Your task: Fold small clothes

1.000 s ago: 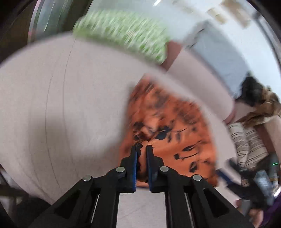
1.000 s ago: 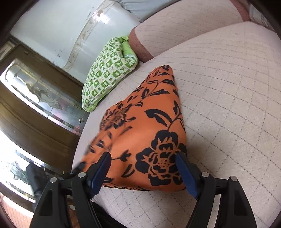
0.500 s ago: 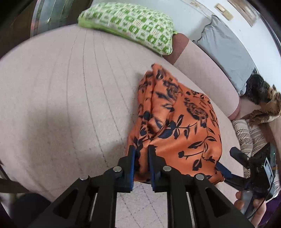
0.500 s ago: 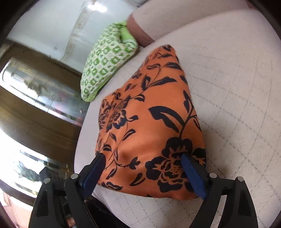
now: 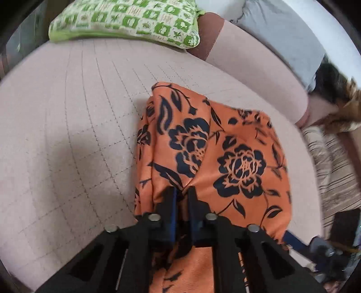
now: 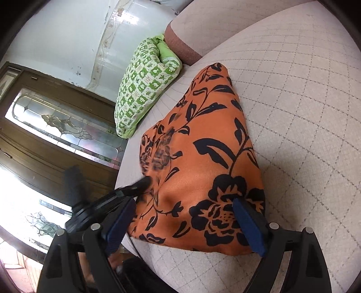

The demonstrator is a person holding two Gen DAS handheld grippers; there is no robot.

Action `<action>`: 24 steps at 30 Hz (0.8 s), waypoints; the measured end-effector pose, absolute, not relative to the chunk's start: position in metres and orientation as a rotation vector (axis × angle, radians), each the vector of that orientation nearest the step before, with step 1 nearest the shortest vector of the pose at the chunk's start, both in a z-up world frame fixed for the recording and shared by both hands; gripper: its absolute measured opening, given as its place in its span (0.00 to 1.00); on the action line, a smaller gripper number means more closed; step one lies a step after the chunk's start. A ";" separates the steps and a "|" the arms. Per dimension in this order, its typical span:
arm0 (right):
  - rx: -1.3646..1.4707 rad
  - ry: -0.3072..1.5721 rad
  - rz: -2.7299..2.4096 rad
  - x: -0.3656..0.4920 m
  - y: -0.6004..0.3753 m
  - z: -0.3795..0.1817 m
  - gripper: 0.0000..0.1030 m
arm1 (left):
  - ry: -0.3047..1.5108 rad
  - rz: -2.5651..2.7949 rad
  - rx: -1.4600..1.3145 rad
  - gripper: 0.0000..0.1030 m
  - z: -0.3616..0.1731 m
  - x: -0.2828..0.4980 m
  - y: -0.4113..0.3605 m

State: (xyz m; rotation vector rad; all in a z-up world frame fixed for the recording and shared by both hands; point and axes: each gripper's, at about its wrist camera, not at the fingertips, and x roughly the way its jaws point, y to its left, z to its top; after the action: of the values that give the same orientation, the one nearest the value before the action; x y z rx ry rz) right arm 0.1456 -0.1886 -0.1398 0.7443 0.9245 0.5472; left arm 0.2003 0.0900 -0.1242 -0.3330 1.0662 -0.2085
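1. Two views, and we start with the left wrist: our left gripper [image 5: 180, 198] is clenched on a gathered edge of the orange floral garment [image 5: 225, 157], its jaws nearly touching with cloth bunched between them. The garment lies on the quilted cushion [image 5: 79, 126], near the middle, with the green patterned pillow [image 5: 126, 20] well behind it. Half a second ago the cloth sat further ahead of us and looked narrower; now it spreads under and around the jaws, so we judge the pinched edge is being carried over the rest of the garment.

2. From the right wrist, our right gripper [image 6: 187, 227] is released, jaws wide apart, straddling the near edge of the orange floral garment [image 6: 203, 157] without pinching it. The left gripper [image 6: 135, 188] shows at the cloth's left side, blurred. Compared with a moment earlier, the garment fills more of this view and the left tool has come in beside it.

3. We judge the fold is partway: the garment looks doubled into a rough wedge, and the right gripper is placed to steady or take its near edge next.
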 end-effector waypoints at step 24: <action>0.969 1.062 0.540 0.234 -0.230 -0.164 0.87 | 1.036 -0.112 0.034 0.27 -0.128 0.242 0.046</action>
State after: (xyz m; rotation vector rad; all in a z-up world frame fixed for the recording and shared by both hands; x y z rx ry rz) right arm 0.2340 -0.2295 -0.1642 0.9692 1.0621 0.5402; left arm 0.2418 0.0460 -0.1282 0.0343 1.0357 -0.1122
